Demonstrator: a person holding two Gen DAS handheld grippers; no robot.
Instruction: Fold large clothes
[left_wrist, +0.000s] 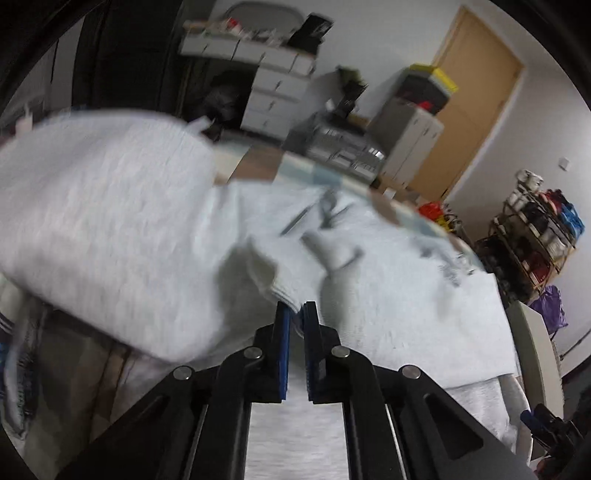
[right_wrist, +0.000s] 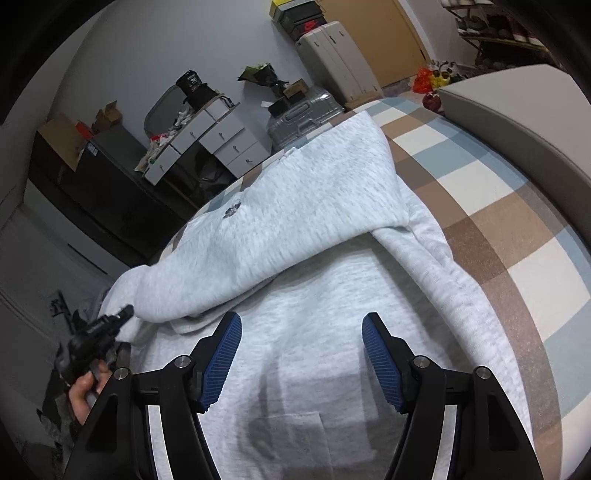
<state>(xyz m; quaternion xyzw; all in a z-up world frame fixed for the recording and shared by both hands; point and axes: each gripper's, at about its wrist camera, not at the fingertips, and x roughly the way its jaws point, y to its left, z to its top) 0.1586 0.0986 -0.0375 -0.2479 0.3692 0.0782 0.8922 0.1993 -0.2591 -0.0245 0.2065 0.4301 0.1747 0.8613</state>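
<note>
At the far left of the right wrist view, a hand (right_wrist: 82, 393) holds the left gripper (right_wrist: 123, 314), its black tip meeting the left edge of the light grey sweatshirt (right_wrist: 295, 295). In the left wrist view that left gripper (left_wrist: 294, 308) has its blue-padded jaws drawn nearly together on a ribbed edge of the sweatshirt (left_wrist: 110, 229), pinching the fabric between the pads; the picture is blurred, and a large fold of the cloth hangs lifted across the left half of the view. The garment lies spread on a bed (right_wrist: 491, 206) covered with a checked sheet of brown, pale blue and white squares, with one part folded diagonally across the body so that a small dark logo (right_wrist: 232, 211) faces up. Nearer the middle of the right wrist view, the right gripper (right_wrist: 302, 334) hovers over the flat front of the sweatshirt with its jaws spread wide and nothing between the blue pads. To the right the checked sheet is bare up to a pale padded bed edge (right_wrist: 517, 107).
</note>
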